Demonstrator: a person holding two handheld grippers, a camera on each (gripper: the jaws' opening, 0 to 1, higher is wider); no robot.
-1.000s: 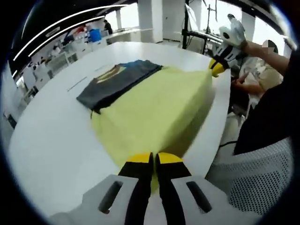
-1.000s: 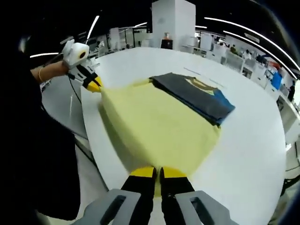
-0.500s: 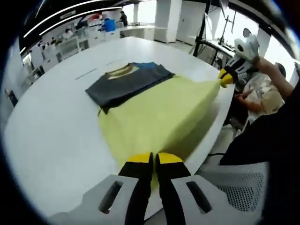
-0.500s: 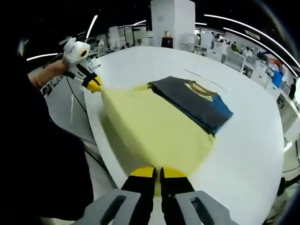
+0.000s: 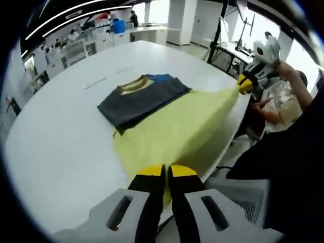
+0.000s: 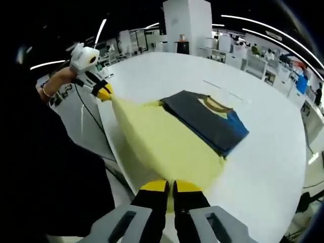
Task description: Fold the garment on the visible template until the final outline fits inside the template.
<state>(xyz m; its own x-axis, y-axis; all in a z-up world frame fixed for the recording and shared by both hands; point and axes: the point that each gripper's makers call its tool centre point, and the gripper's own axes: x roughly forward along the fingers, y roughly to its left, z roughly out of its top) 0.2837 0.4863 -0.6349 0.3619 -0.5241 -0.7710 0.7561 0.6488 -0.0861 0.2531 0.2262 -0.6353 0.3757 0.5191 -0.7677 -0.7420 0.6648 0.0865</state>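
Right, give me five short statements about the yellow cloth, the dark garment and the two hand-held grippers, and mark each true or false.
1. The left hand-held gripper is shut on the yellow cloth. True.
2. The right hand-held gripper is open and holds nothing. False: it is shut on an edge of the yellow cloth.
3. The dark garment is folded on the white table. True.
4. The dark garment lies fully underneath the yellow cloth. False: it is uncovered, resting on the cloth's far part.
5. The yellow cloth lies flat. False: it is stretched between the two grippers, its near edge lifted.
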